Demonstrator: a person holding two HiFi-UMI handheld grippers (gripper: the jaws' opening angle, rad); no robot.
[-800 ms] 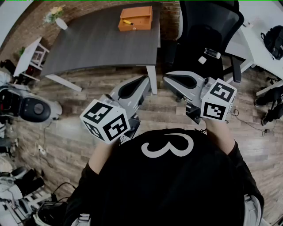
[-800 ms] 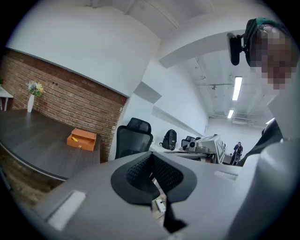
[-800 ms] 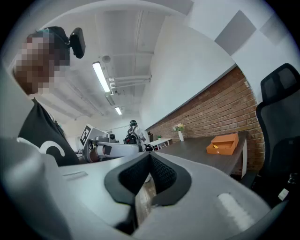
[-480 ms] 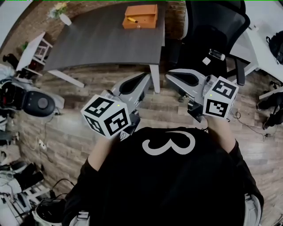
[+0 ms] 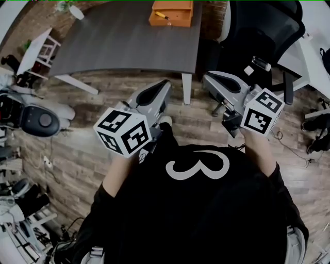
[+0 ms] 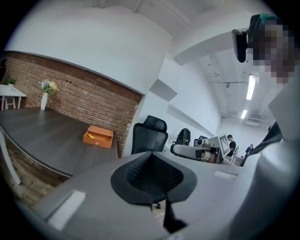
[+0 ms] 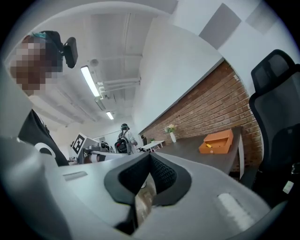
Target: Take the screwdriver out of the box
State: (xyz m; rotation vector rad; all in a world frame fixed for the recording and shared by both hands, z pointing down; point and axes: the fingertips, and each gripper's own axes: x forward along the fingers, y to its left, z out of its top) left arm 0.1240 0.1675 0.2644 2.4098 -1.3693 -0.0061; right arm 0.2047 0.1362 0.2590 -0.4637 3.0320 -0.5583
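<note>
An orange box (image 5: 171, 13) stands open at the far end of a dark table (image 5: 129, 46), with the yellow-handled screwdriver (image 5: 162, 15) lying inside it. Both grippers hover over the wooden floor, short of the table's near edge and far from the box. My left gripper (image 5: 164, 85) is shut and empty; its view shows the box (image 6: 98, 137) far ahead to the left. My right gripper (image 5: 209, 77) is shut and empty too. In its view the box (image 7: 216, 141) and the screwdriver (image 7: 209, 145) sit far off to the right.
A black office chair (image 5: 263, 31) stands right of the table, just beyond my right gripper. A white table leg (image 5: 186, 87) is between the two grippers. A vase of flowers (image 5: 76, 11) sits at the table's far left corner. Equipment and cables (image 5: 31, 118) crowd the floor at left.
The table and box have slid up and right in the head view as the person steps closer. Both grippers stay shut and held out in front.
</note>
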